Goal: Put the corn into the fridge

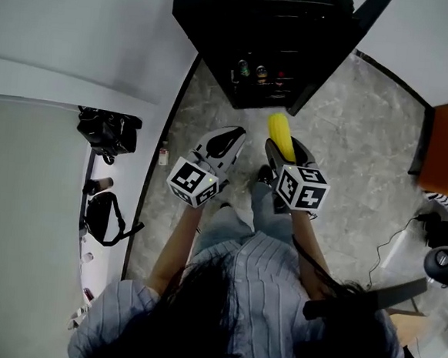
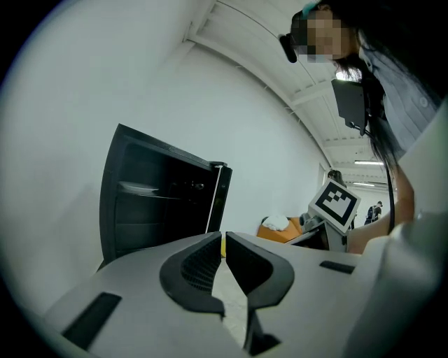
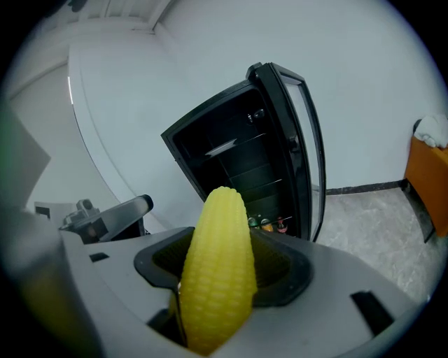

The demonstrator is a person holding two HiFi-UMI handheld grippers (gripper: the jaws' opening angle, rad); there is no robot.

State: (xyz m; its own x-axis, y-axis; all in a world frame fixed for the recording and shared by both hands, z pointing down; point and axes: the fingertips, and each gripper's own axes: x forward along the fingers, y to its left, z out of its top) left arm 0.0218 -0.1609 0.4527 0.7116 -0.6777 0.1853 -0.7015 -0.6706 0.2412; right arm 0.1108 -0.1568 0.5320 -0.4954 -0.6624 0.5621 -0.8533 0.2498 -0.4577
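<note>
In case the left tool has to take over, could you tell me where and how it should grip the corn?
Probably the free tapered half of the corn, sticking out past the right tool toward the open fridge. Come from the person's left, across its long axis, where the left tool sits; its jaws are shut, so open them first.

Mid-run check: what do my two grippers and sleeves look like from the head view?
Left gripper and right gripper match: light grey moulded shells, black ribbed pads, each carrying a white cube with black square markers. The person wears a blue-grey pinstriped shirt; the forearms are uncovered.
</note>
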